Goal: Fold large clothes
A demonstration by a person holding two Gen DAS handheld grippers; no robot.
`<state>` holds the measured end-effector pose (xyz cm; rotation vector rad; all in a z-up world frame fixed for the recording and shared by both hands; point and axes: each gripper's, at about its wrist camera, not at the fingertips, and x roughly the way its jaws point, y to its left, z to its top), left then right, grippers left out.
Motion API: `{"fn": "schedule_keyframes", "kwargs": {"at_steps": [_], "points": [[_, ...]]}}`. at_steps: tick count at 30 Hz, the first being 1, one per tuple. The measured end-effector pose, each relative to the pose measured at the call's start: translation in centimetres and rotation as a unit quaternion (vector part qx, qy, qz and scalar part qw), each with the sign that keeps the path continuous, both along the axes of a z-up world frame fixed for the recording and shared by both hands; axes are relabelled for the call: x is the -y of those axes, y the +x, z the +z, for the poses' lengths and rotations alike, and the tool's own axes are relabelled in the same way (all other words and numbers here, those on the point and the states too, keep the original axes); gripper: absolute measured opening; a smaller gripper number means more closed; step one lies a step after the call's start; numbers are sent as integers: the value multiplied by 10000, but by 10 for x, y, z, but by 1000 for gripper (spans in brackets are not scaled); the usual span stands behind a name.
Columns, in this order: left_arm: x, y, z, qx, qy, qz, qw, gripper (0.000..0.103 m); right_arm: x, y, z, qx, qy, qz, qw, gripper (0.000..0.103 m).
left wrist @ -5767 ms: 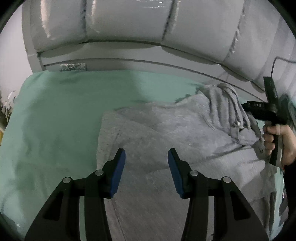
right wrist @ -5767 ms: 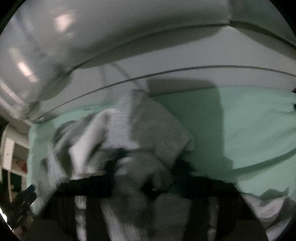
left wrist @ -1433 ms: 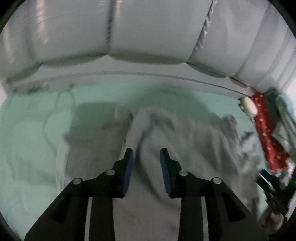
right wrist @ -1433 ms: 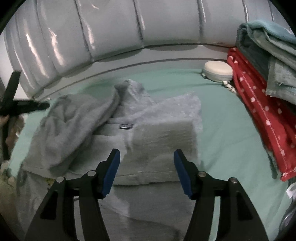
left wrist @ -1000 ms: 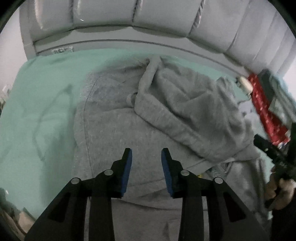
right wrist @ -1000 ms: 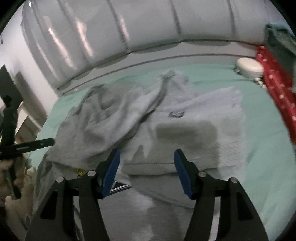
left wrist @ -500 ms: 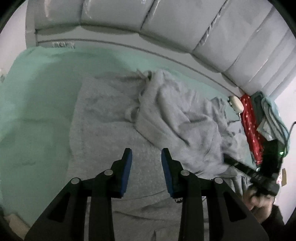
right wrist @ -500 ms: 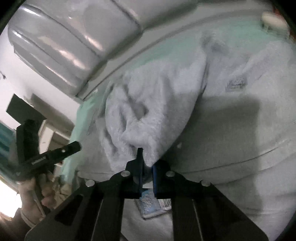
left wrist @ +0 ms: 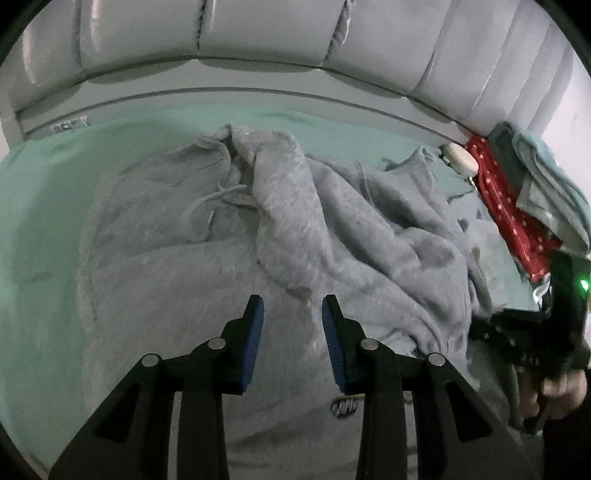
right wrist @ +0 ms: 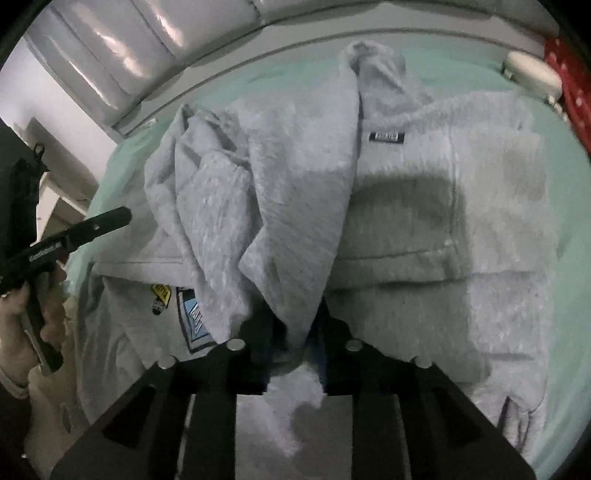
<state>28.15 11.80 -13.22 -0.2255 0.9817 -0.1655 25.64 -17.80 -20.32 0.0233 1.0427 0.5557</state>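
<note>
A large grey hoodie [left wrist: 166, 295] lies rumpled on a bed with a green sheet [left wrist: 40, 206]. My left gripper [left wrist: 291, 301] hovers open just above the hoodie's flat body, nothing between its blue pads. In the right wrist view, a bunched grey fold of the hoodie [right wrist: 295, 221] runs down into my right gripper [right wrist: 293, 326]. Its jaws are opening, with the fold still pinched between them and hiding the pads. A person's hand [left wrist: 554, 387] holds the right gripper at the left wrist view's right edge. The hoodie's printed patches [right wrist: 184, 310] show beside the fold.
A grey padded headboard [left wrist: 258, 33] bounds the far side of the bed. At the right lie a red dotted cloth [left wrist: 513, 218], stacked towels [left wrist: 546, 177] and a white round object [left wrist: 460, 158]. A white shelf [right wrist: 55, 199] stands beyond the bed's left edge.
The right gripper went from wide open to clamped on a fold of the hoodie; its jaws now stand a little wider apart. The left gripper swung across the hoodie, still open.
</note>
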Motion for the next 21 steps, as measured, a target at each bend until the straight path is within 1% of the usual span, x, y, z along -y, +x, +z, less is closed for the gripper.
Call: {"fn": "schedule_keyframes", "kwargs": {"at_steps": [1,2,4,5,6,7,9,10,11,14,16,18,19,21], "points": [[-1,5,-2,-26,-148,42,9999,35,-1,-3,4,137,-111,-44,9998,30],[-3,11,-6,-48,-421,59,9991,35,-1,-5,7,235,-165,-75,9996,33],[-4,19,-13,-149,-646,72,9978,35,5,-7,14,498,-253,-153,9983,47],[0,22,-16,-172,-614,36,9980,35,8,-8,18,685,-352,-224,9968,51],[5,25,-19,-172,-470,-50,9987,35,10,-7,19,776,-415,-276,9957,57],[10,27,-22,-161,-337,-112,9992,35,14,-7,19,785,-423,-305,9956,59],[14,28,-25,-115,-281,-160,9994,34,18,-4,18,737,-353,-384,9959,60],[15,26,-25,-63,-250,-202,9995,24,22,-3,18,773,-356,-402,9956,60],[17,23,-24,-44,-140,-293,9995,10,21,-4,19,828,-379,-418,9950,60],[13,12,-19,-36,1,-321,9995,9,15,-9,27,1360,-663,-462,9874,64],[10,2,-14,-22,164,-292,9994,8,8,-13,32,1662,-767,-420,9822,70],[4,-10,-12,-81,317,-244,9992,8,-4,-24,37,2086,-835,-181,9743,73],[0,-14,-13,-161,326,-240,9991,8,-10,-26,38,2166,-900,-75,9721,76],[-7,-19,-15,-304,245,-237,9990,9,-28,-28,30,2136,-1136,196,9701,77]]}}
